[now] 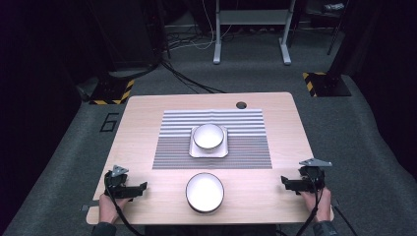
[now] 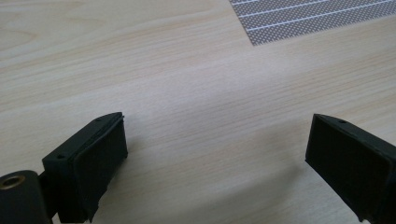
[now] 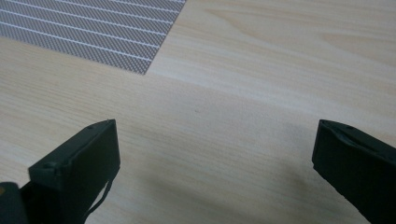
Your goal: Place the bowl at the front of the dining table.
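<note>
Left gripper sits at the table's front left corner, held in the left hand, pointing inward along the front edge. Jaws spread wide, nothing between them. The left gripper view shows bare wood under the gap, with a corner of the striped mat at upper right.

Middle of the table: the striped mat, grey and white bands, lies square to the edges. A square plate rests on it near its front edge, and a white bowl stands upright in that plate.

A second white bowl stands upright on bare wood at the front edge, centred, just short of the mat. It lies between the two grippers, well apart from both.

Right gripper sits at the front right corner in the right hand, pointing inward. Jaws likewise spread wide and empty; the right gripper view shows bare wood below the gap and a mat corner at upper left.
</note>
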